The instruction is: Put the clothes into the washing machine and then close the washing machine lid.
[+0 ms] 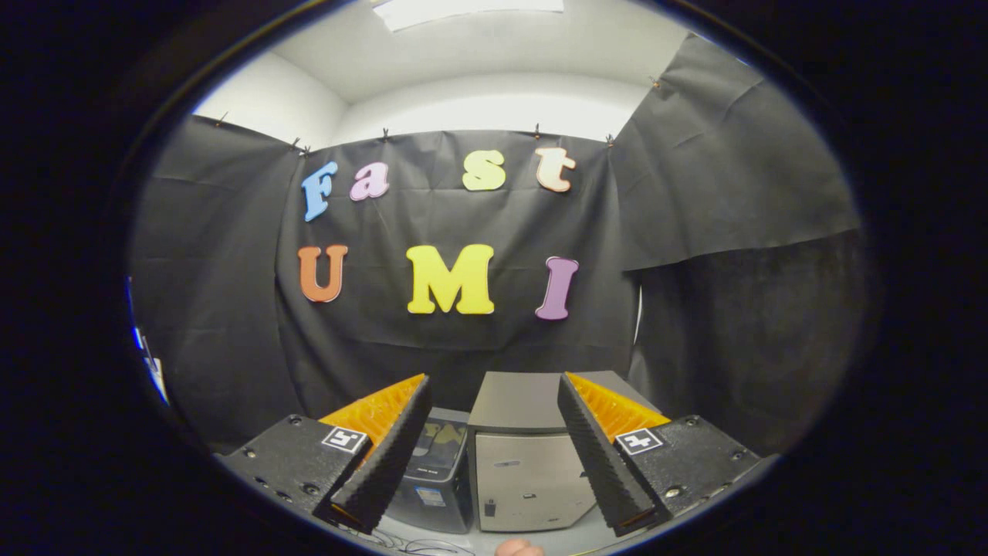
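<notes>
Hovering with the tongs [494, 394] spread wide apart, nothing held between the two fingers [390, 448], both pointing forward toward the black cloth wall [432, 355] of the booth. Seen between and just beyond the fingers: a boxy grey washing machine [525, 455] with a flat top, its lid down, standing on a pale tabletop [471, 544]. Just beside it, toward the left finger: a darker, smaller box-like unit [436, 471] with labels on its front, too dim to make out further. Lying on the tabletop close below the fingers: a few thin cables [417, 547] and a small pinkish rounded thing [517, 548], possibly a fingertip, cannot tell. Higher up, beyond the cloth: white walls and a bright ceiling panel [471, 9]. Clothes not made out anywhere ahead of the fingers.
</notes>
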Motion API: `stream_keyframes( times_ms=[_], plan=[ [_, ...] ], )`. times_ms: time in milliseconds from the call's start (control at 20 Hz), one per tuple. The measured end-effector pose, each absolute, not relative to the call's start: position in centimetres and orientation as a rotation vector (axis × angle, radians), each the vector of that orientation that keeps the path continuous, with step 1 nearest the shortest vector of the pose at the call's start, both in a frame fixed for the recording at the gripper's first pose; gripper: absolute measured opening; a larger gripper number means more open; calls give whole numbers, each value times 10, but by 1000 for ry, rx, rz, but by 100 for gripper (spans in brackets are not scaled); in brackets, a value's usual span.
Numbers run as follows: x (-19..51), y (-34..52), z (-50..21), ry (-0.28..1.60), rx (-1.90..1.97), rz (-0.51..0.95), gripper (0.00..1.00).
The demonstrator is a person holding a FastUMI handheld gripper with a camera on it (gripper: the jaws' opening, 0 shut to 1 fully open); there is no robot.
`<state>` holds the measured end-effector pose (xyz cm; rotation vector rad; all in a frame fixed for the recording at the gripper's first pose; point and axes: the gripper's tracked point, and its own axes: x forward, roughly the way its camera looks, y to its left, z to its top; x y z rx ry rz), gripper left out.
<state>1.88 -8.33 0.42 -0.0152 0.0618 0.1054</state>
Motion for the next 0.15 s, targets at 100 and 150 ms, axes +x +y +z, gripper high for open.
stream_keyframes(
  times_ms=[100,150],
  plan=[
    [17,-85,5,65,-4,102,100],
    [16,-84,5,67,2,101,100]
  ],
)
